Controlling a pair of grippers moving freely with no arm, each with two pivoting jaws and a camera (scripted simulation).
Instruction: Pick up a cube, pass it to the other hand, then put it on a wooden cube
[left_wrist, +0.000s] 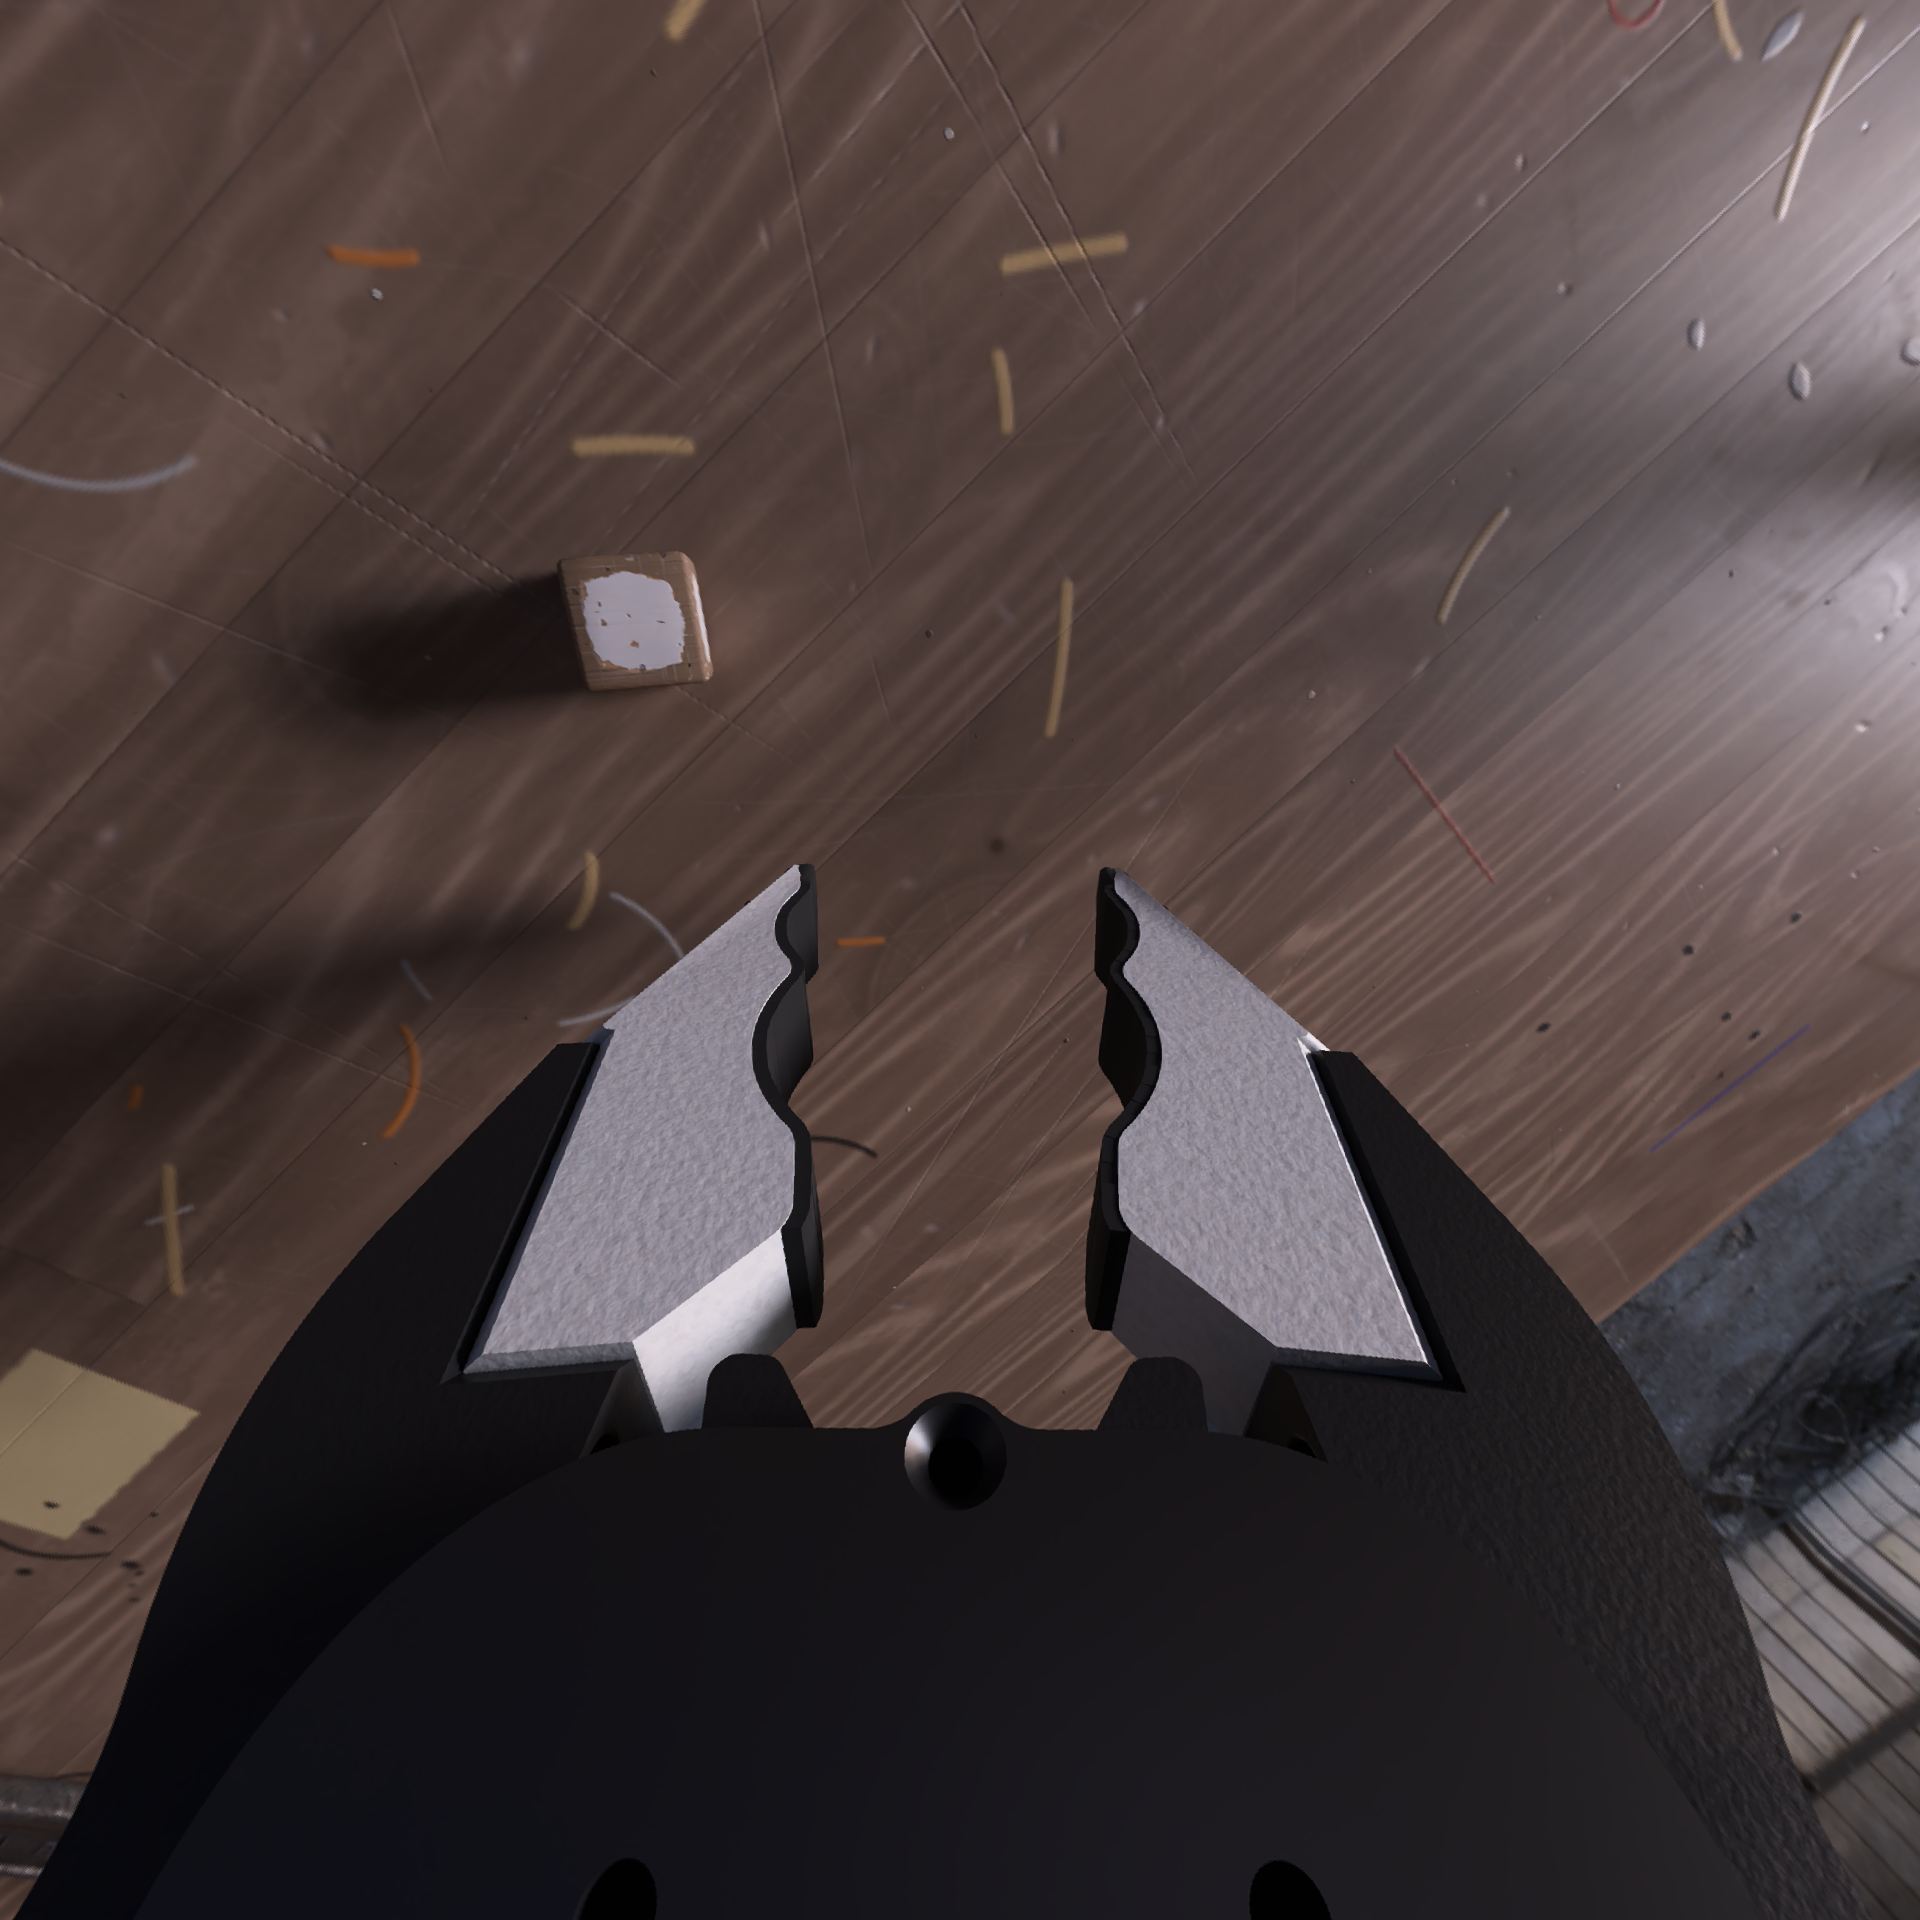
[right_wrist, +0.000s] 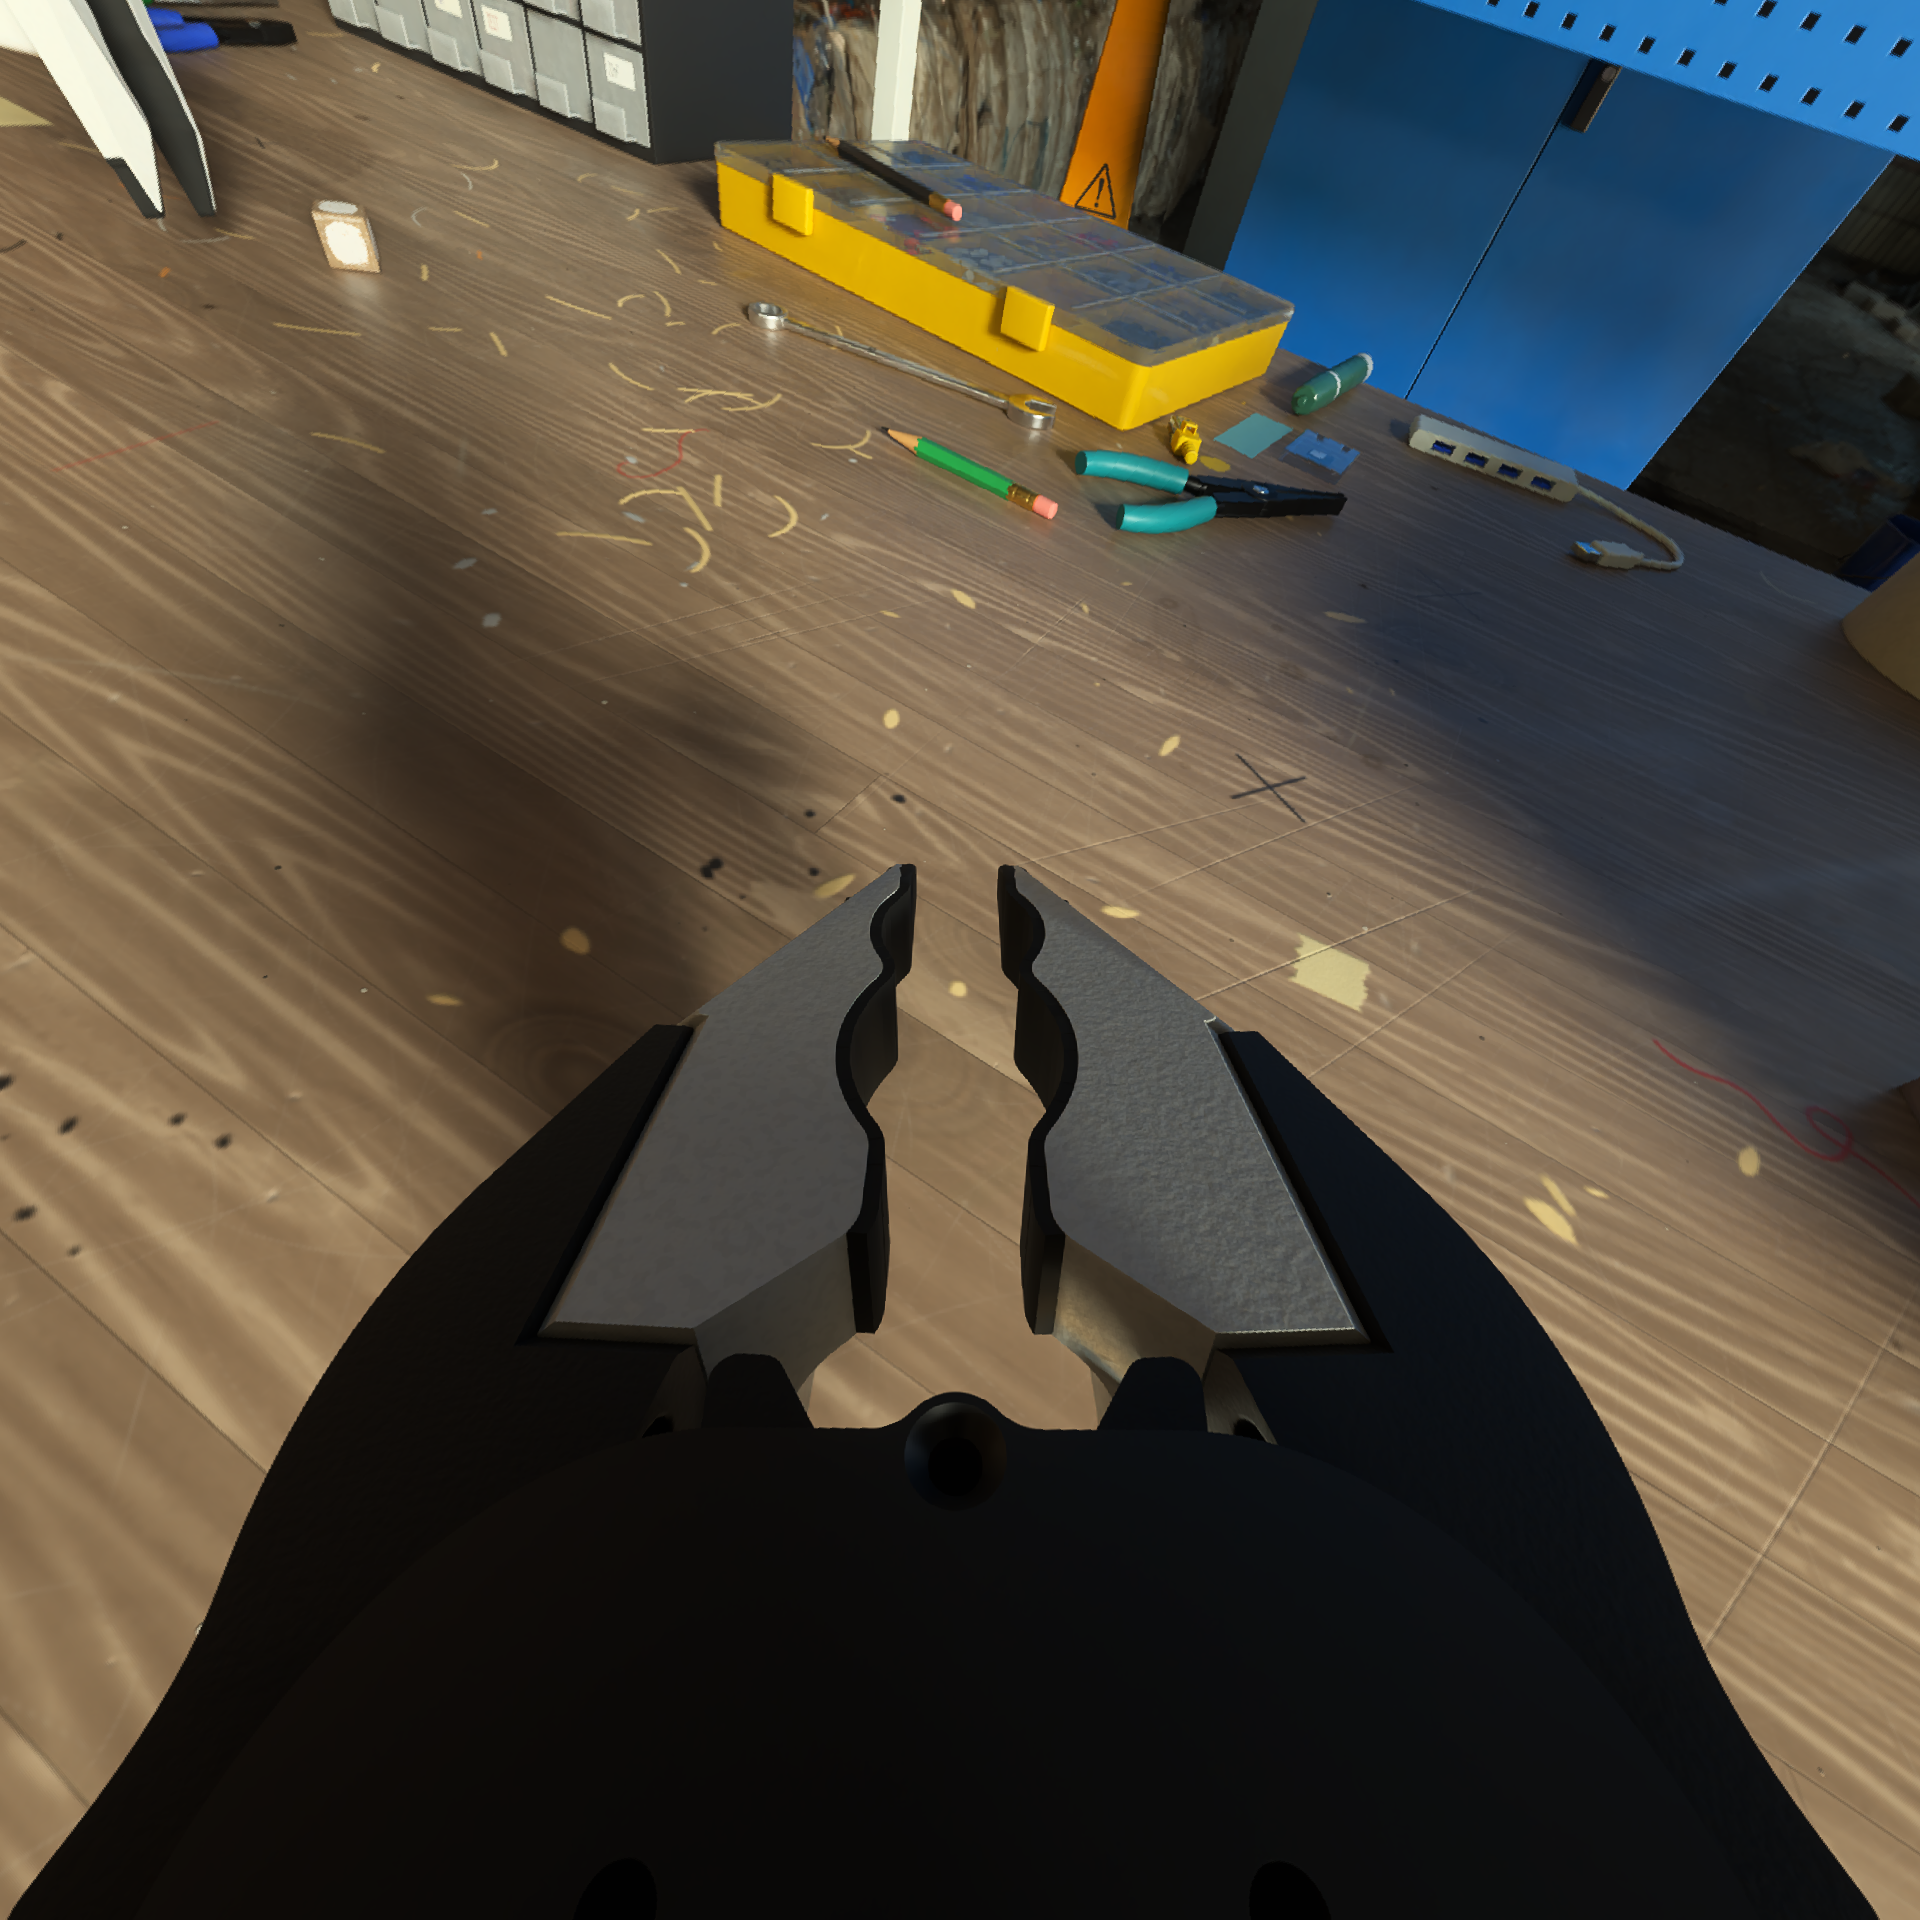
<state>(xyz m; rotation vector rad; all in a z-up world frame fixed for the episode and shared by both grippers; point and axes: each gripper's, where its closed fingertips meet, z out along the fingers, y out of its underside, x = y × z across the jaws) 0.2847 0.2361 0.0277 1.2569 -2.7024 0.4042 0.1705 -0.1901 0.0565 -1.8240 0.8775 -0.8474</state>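
A wooden cube (left_wrist: 636, 620) with a worn white patch on its faces lies on the brown wooden table (left_wrist: 1247, 623), ahead and to the left of my left gripper (left_wrist: 956, 894). The left gripper hovers above the table, jaws wide apart and empty. In the right wrist view the same cube (right_wrist: 345, 237) shows far off at the upper left, with the left gripper's pale fingers (right_wrist: 135, 114) just to its left. My right gripper (right_wrist: 956, 873) is low over bare table, far from the cube, jaws a small gap apart with nothing between them. I see no second cube.
A yellow organiser box (right_wrist: 997, 281), wrench (right_wrist: 894, 358), green pencil (right_wrist: 971, 475), teal pliers (right_wrist: 1195, 494) and a USB hub (right_wrist: 1496, 457) lie at the far right. A grey drawer cabinet (right_wrist: 540, 62) and blue cabinet (right_wrist: 1507, 229) stand behind. The table edge (left_wrist: 1558, 1299) runs at the lower right.
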